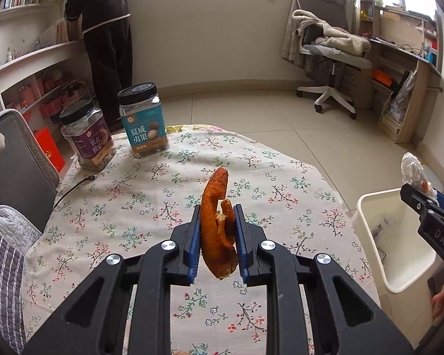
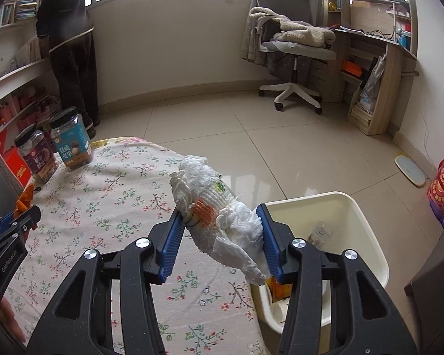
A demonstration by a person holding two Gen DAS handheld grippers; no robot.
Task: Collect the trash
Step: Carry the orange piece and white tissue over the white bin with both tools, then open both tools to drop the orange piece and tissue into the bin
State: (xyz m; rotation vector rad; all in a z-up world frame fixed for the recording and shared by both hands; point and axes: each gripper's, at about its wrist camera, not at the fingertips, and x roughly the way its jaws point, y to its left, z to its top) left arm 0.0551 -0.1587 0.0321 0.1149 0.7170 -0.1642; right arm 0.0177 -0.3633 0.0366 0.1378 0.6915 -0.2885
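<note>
Through my left wrist camera, my left gripper [image 1: 217,230] is clamped on a curled, dried orange strip of fruit peel [image 1: 217,227], its rough skin dull and its paler inner side folded inward; the peel stands upright between the blue pads, lifted above the round table with the flowered cloth [image 1: 133,183]. Two clear plastic snack jars with black lids [image 1: 115,121] stand at the far left of the cloth. To the right, beside the table, sits the cream plastic waste bin [image 1: 376,224]. Through my right wrist camera, my right gripper [image 2: 220,230] squeezes a crumpled white tissue wad with orange and green printed marks [image 2: 219,210], wrinkled and bulging past both pads, held over the table's edge just beside the bin [image 2: 367,227], which already holds a few scraps.
</note>
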